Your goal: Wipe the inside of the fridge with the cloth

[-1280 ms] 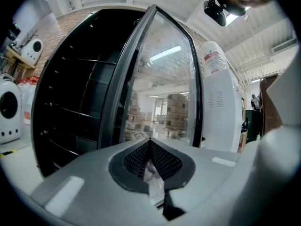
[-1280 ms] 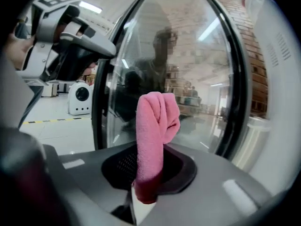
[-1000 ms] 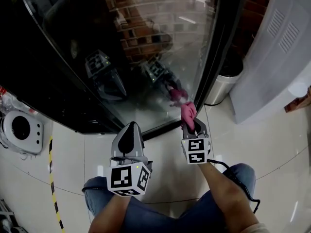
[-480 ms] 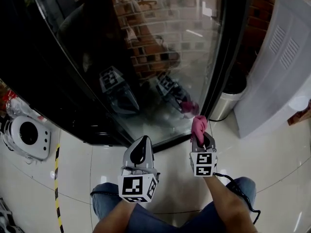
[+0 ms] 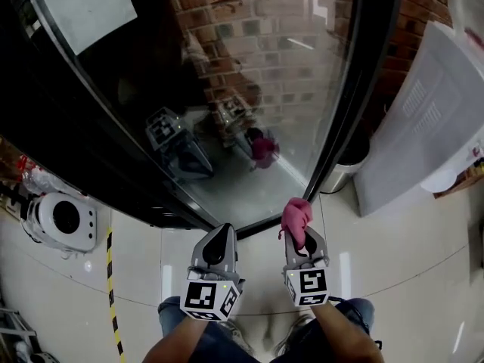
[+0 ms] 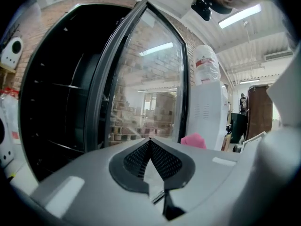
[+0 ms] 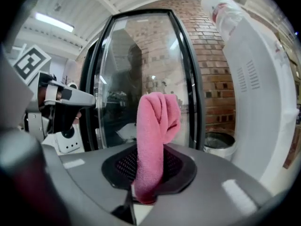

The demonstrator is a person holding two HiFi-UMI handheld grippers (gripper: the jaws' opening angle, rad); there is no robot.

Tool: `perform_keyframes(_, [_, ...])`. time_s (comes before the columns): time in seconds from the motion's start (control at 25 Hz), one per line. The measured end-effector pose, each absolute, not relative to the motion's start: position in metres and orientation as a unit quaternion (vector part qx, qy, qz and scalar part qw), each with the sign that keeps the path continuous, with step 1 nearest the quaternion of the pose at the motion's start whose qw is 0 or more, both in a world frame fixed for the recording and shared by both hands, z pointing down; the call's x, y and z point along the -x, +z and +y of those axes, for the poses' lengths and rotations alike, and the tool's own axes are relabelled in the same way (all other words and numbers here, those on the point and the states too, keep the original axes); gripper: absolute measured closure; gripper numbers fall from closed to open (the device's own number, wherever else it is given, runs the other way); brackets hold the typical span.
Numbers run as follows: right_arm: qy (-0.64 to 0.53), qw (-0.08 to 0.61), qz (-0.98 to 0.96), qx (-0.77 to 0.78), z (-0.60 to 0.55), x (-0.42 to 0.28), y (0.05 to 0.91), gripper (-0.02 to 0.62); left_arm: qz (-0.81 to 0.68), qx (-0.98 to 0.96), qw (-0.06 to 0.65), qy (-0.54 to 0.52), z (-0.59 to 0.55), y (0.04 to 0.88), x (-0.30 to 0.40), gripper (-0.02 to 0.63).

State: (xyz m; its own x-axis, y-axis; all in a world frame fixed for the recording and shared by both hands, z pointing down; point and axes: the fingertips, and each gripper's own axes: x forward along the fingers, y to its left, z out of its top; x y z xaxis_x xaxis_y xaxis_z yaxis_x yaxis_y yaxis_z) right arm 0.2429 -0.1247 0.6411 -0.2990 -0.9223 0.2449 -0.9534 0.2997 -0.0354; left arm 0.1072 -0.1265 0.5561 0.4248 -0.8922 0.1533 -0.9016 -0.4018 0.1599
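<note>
A pink cloth (image 5: 296, 219) (image 7: 155, 131) sticks up from my right gripper (image 5: 300, 240) (image 7: 149, 173), whose jaws are shut on it. My left gripper (image 5: 218, 242) (image 6: 150, 161) is shut with nothing between its jaws. Both are held side by side just in front of the fridge's glass door (image 5: 257, 97) (image 7: 141, 79) (image 6: 146, 84), near its lower edge. The door's black frame (image 5: 344, 119) runs down to the right of the cloth. The dark fridge interior (image 6: 56, 102) shows left of the door in the left gripper view. The cloth (image 6: 194, 140) peeks past the left gripper's body.
A steel bin (image 5: 344, 169) (image 7: 218, 144) stands on the floor right of the door. A white water dispenser (image 5: 423, 127) (image 7: 263, 93) (image 6: 204, 107) is further right. A white round appliance (image 5: 60, 221) and a yellow-black floor tape (image 5: 112, 293) lie to the left.
Both grippers have drawn slightly back and lower in the head view, staying side by side. The view has tilted so more of the door shows. The cloth stays gripped.
</note>
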Motion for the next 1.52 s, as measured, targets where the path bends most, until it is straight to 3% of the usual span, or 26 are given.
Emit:
perform_keyframes(0.36, [0.086,0.042,-0.829,-0.551,-0.074,-0.196,0.424,0.532,-0.517,-0.845,0.124,0.058,-0.076,0.404,-0.112,0.597])
perform_keyframes(0.84, [0.042,0.054,-0.848,-0.525,0.007,-0.111,0.188,0.532,-0.496,-0.853,0.160,0.035,0.001,0.207,-0.060,0.597])
perform_keyframes(1.28, [0.040,0.053,-0.850,-0.523,0.114,-0.103,0.112,0.531,-0.518,-0.842,0.154,-0.008,0.096,0.116,-0.043,0.597])
perform_keyframes(1.52, [0.023,0.033,-0.863,-0.504,0.210,-0.117,0.082,0.531,-0.510,-0.850,0.131,-0.002,0.190,0.094,-0.084,0.597])
